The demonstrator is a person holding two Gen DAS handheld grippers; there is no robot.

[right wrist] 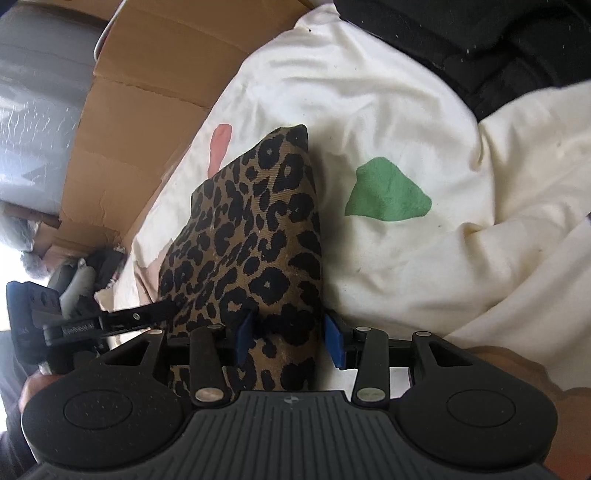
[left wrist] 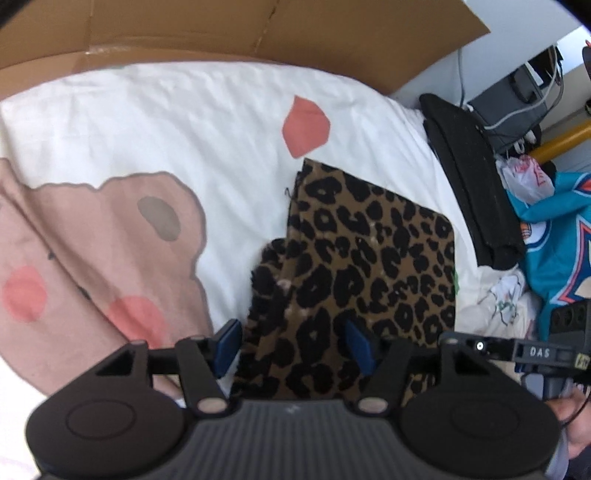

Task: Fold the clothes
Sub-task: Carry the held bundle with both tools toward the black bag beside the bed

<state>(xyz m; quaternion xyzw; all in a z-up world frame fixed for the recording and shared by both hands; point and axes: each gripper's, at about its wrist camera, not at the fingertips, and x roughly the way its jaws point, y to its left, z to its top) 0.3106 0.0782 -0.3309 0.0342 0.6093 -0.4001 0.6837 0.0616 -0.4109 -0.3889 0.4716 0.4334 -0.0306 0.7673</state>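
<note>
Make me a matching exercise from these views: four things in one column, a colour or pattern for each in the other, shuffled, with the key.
Things:
1. folded fabric garment
2. flat cardboard sheet
3. leaf-shaped patch on the white bed cover
4. pads of the left hand-held gripper

Colours:
A. green
B. blue
C. leopard print
D. plain brown

Pairs: 1-C, 2-D, 3-A, 4-B

The left gripper (left wrist: 293,345) has its fingers (left wrist: 226,347) spread over a folded leopard-print garment (left wrist: 369,258) on the white bedspread (left wrist: 221,110).
</note>
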